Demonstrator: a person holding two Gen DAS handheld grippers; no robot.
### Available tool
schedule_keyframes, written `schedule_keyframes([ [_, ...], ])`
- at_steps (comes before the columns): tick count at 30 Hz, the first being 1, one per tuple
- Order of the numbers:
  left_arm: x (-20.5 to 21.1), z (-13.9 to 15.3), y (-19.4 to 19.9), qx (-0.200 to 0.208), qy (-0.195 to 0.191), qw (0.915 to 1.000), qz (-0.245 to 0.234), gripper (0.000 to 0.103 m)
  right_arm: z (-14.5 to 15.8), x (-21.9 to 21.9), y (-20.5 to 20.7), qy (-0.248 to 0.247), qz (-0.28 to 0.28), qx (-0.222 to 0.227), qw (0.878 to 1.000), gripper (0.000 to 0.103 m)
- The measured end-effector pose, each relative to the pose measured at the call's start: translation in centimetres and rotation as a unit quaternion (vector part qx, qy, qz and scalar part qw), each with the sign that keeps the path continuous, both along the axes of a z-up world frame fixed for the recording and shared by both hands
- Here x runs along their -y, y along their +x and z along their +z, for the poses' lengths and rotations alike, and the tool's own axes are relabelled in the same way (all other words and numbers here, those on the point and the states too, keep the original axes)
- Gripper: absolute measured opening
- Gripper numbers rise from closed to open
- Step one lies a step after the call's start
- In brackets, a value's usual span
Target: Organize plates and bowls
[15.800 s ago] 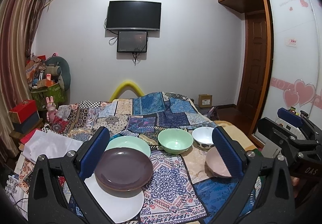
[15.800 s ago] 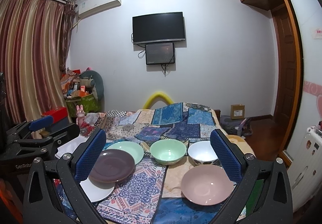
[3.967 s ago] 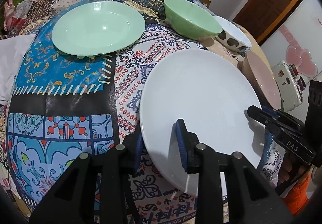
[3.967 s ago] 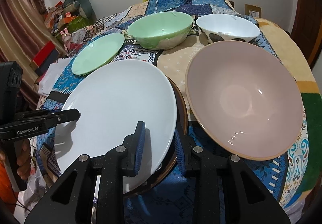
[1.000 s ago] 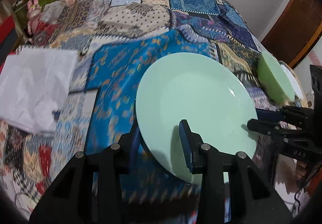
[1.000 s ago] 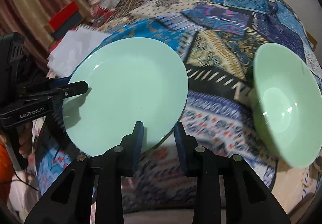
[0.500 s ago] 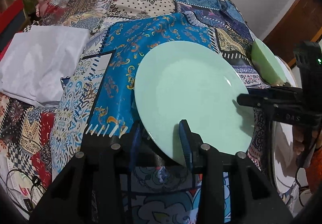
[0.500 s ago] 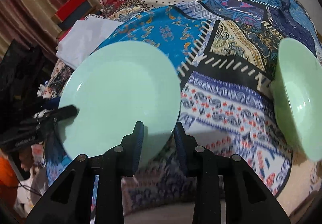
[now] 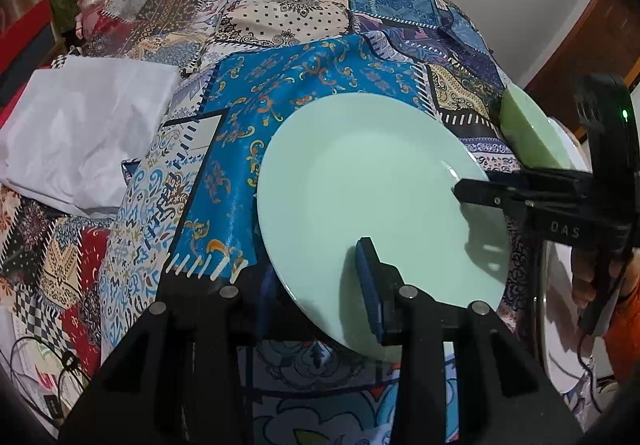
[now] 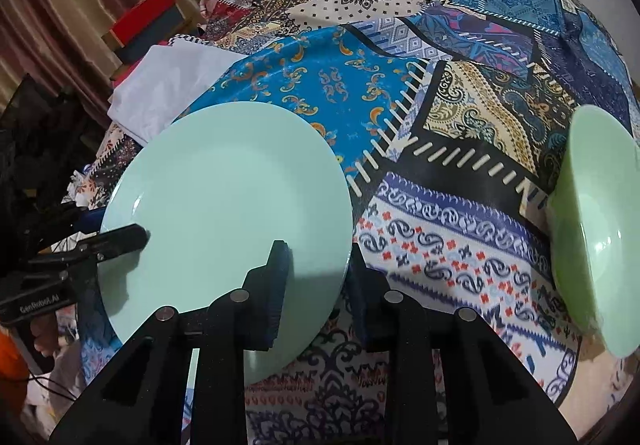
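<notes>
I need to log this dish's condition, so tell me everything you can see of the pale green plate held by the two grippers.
The pale green plate is round, shallow and glossy, glazed ceramic by its look, plain, with no visible chips. It is tilted above the patchwork cloth. The left gripper clamps one side of its rim and the right gripper the other, each with one blue-padded finger on the top face and one underneath. The light green bowl stands apart from it.

Both the left tool [image 9: 318, 285] and the right tool [image 10: 316, 277] point steeply downward, jaws clamped narrow.
</notes>
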State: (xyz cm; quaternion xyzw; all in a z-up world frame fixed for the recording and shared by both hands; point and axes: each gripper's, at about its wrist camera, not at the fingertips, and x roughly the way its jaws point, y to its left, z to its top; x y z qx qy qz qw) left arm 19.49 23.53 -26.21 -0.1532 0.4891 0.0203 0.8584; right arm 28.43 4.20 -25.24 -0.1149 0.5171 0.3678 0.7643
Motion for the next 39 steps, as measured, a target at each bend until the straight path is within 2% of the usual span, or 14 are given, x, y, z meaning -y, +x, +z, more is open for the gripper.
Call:
schedule_keyframes([
  [9,1.4,2.0,-1.3,0.011,-0.003,0.9999,-0.001,0.038,2.3,1.7,-2.1,0.012,-0.009,0.036,0.999,0.026],
  [27,7.6,9.1,-4.5,0.07,0.011,0.9969,-0.035,0.038,8.1,8.8,-6.8,0.058,-0.055,0.091,0.993,0.026],
  [39,12.8,10.8,-5.7,0.084,0.012,0.9936,-0.075,0.038,9.4,14.4,-9.2,0.069,-0.099,0.109,0.987,0.026],
])
